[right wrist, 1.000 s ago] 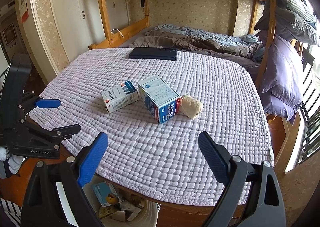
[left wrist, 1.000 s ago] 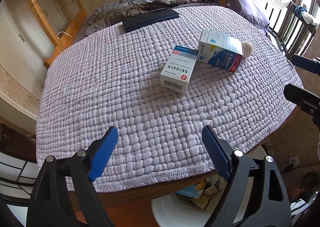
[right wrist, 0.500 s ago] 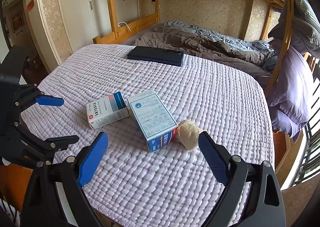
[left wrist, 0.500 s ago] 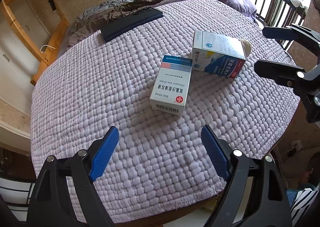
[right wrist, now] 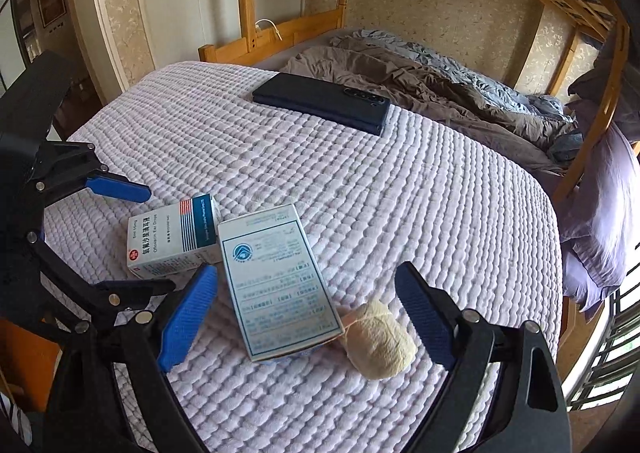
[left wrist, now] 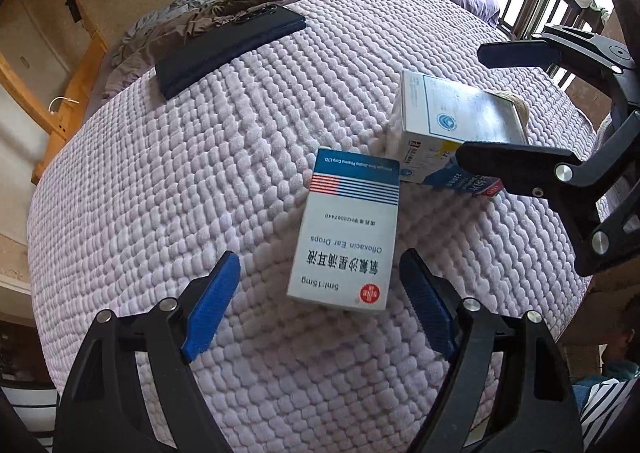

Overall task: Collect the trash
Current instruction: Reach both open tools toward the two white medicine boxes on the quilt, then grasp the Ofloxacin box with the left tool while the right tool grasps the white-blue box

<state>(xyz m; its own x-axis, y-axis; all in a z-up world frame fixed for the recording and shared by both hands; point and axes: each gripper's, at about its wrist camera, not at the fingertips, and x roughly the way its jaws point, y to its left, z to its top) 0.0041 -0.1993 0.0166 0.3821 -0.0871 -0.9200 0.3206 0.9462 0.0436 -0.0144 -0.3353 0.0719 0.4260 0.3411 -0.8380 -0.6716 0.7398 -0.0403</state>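
Trash lies on a quilted lilac cover [left wrist: 200, 181] that fills most of both views: an ear-drops box [left wrist: 346, 231], a larger white-and-blue box [left wrist: 452, 125] and a crumpled beige wad [right wrist: 380, 339]. In the left wrist view the ear-drops box sits just right of centre, lying flat, its near end between the blue pads of the left gripper [left wrist: 320, 303] at the bottom of the frame. Those jaws are closing but stand apart, and the pads do not touch the box. The larger box lies just beyond it toward the upper right, touching or almost touching its far corner. In the right wrist view the larger box lies at lower centre, its near end between the pads of the right gripper [right wrist: 306, 313]. These jaws too are closing and stand apart, with no pad pressing on it. The wad rests against the box's near right corner, also within the gap of the jaws. The ear-drops box shows at centre left. A dark phone [right wrist: 322, 103] lies flat at the cover's far edge, upper centre, well apart from the trash, with rumpled grey bedding [right wrist: 420, 85] behind it.
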